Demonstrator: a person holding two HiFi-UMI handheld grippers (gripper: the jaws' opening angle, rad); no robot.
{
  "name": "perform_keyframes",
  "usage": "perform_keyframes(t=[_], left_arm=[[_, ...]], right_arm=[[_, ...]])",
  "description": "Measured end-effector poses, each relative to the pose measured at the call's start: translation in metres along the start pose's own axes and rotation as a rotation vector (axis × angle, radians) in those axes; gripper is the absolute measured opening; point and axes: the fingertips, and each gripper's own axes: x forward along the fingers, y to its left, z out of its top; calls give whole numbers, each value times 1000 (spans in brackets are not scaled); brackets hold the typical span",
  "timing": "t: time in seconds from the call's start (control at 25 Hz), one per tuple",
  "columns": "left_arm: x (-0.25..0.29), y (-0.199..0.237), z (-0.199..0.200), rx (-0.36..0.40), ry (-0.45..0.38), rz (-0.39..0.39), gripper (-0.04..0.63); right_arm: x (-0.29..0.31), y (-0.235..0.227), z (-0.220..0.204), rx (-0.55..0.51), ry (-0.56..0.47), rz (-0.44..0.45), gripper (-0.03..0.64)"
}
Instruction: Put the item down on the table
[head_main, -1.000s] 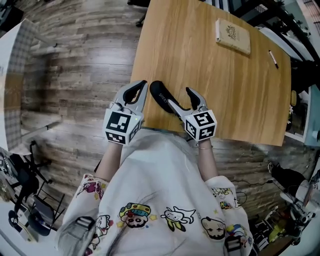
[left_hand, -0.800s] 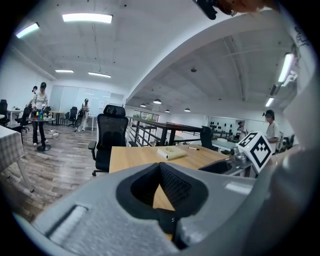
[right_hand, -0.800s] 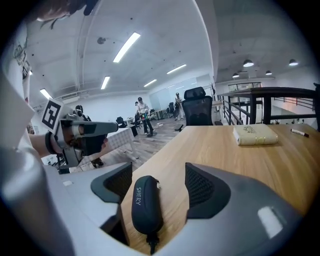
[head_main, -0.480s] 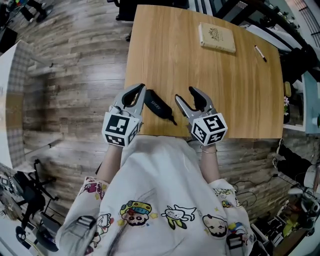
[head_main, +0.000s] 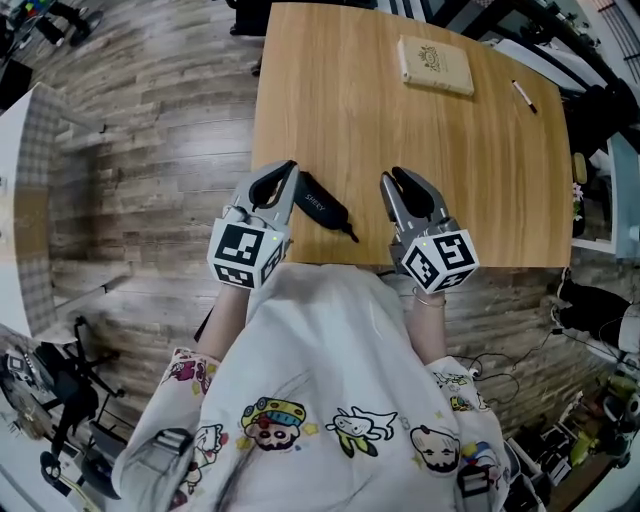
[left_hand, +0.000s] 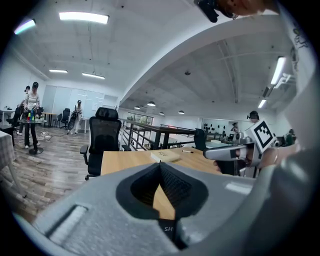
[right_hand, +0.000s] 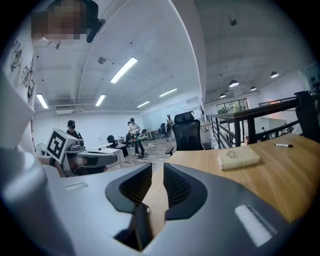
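While just closing, right gripper (right_hand: 157, 166) empty.

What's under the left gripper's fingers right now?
The black item lies on the table, and its near end runs beneath the left gripper fingers. How far it reaches under them is covered.

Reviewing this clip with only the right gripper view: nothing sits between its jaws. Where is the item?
Observer: In the head view the black item lies flat on the table, apart from the right gripper, whose jaws have just been closing with nothing between them.
Operator: Is the left gripper on it?
Observer: No. In its own view the left gripper is shut, its tips meeting on nothing. The item lies just beside it.
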Motion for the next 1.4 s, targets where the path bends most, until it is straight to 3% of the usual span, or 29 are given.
perform_keyframes(t=[0.28,0.8,1.4], left_arm=[[1,-2,-9,-11,30,-10,0],[1,8,-13,-21,49,-8,0],[2,16,-20,-40,65,11,0]], right_arm=[[-3,-6,-4,18,-17,-38,9],[3,-14,-5,-29,-35,-104,9],[8,-11,-7,-38,-33,-91,9]])
